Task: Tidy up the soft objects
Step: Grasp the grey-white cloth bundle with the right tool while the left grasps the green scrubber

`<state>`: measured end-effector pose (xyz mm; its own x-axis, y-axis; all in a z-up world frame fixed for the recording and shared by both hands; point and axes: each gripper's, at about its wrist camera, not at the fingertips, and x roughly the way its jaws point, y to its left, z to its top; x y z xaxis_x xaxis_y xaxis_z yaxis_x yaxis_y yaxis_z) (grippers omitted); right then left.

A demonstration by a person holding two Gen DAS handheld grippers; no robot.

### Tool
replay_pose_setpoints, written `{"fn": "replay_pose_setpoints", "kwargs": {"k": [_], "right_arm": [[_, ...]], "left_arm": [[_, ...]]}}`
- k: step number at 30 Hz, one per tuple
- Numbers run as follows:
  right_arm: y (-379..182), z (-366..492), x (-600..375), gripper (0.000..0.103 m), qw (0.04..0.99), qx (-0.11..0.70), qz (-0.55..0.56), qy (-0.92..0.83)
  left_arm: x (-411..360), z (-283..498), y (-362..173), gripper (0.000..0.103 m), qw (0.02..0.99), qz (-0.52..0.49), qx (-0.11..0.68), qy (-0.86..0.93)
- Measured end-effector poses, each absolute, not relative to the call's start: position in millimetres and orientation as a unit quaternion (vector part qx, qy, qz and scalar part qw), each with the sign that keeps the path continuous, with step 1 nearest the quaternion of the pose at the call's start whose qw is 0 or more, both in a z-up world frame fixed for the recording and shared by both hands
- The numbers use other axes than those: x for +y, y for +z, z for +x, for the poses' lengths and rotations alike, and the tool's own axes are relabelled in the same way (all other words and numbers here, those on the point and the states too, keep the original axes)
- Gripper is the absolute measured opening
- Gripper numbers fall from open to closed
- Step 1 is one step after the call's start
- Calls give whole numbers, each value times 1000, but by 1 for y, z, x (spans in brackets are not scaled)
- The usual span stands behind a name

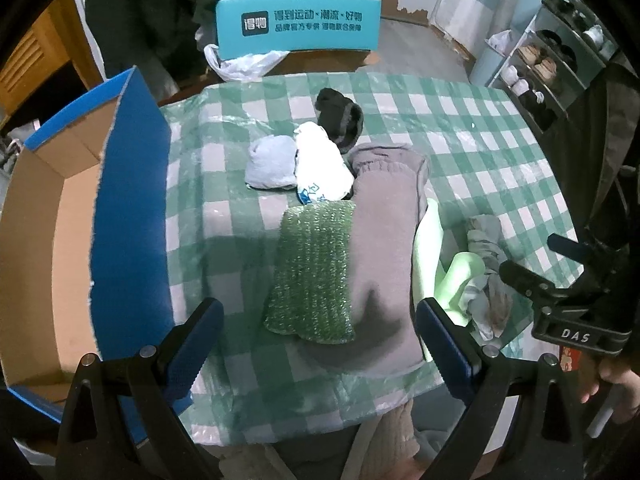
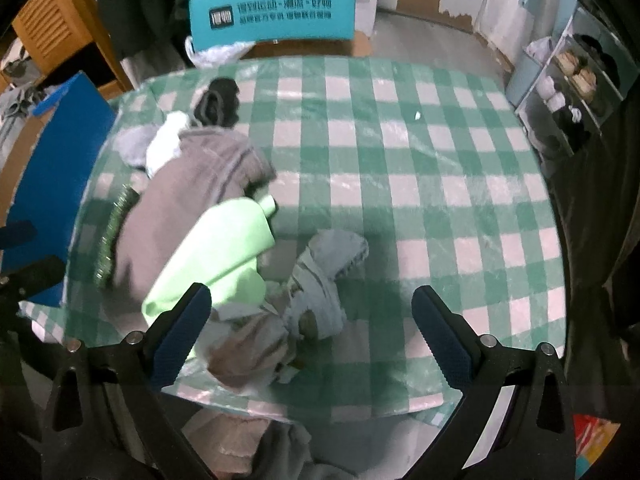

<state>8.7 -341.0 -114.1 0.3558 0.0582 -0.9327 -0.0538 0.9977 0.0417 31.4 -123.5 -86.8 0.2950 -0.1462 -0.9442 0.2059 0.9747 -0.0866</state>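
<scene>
Looking down at a green-and-white checked tablecloth [image 1: 460, 152] with a pile of soft stuff bunched toward its left half. Left gripper [image 1: 320, 344] hangs over the near edge with its blue-padded fingers spread wide and nothing between them; right gripper [image 2: 312, 328] is the same deal, spread wide and empty, sitting just above a crumpled grey rag [image 2: 320, 280]. Biggest thing in the pile is a long brownish-grey garment [image 1: 384, 240], with a sparkly green knit piece [image 1: 312, 268] lying partly on top of its left side. Behind those are a white cloth with blue print [image 1: 320, 168], a light blue-grey bundle [image 1: 270, 162] touching it on the left, and a dark fuzzy item [image 1: 340, 116] at the back. A pale green cloth [image 2: 224, 248] is wedged between the garment and the rag, overlapping the garment's edge, so that one's kinda buried from the right side. Open cardboard box with blue outside [image 1: 128, 208] stands right at the table's left edge, tall flap up. Teal chair back [image 1: 298, 26] with printed text sits across the table, a plastic bag [image 1: 240, 64] on its seat, and a shoe rack [image 1: 560, 52] off to the right.
</scene>
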Motion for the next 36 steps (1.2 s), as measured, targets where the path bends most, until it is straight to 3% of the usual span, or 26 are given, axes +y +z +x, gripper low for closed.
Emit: {"fn": "replay_pose_setpoints", "kwargs": {"k": [18, 36], "right_arm": [[-162, 17, -353, 93, 785, 619, -18, 8], [-157, 45, -384, 88, 802, 597, 11, -14]], "left_arm": [[-128, 46, -134, 98, 777, 32, 620, -98], [-110, 59, -148, 98, 770, 8, 631, -89]]}}
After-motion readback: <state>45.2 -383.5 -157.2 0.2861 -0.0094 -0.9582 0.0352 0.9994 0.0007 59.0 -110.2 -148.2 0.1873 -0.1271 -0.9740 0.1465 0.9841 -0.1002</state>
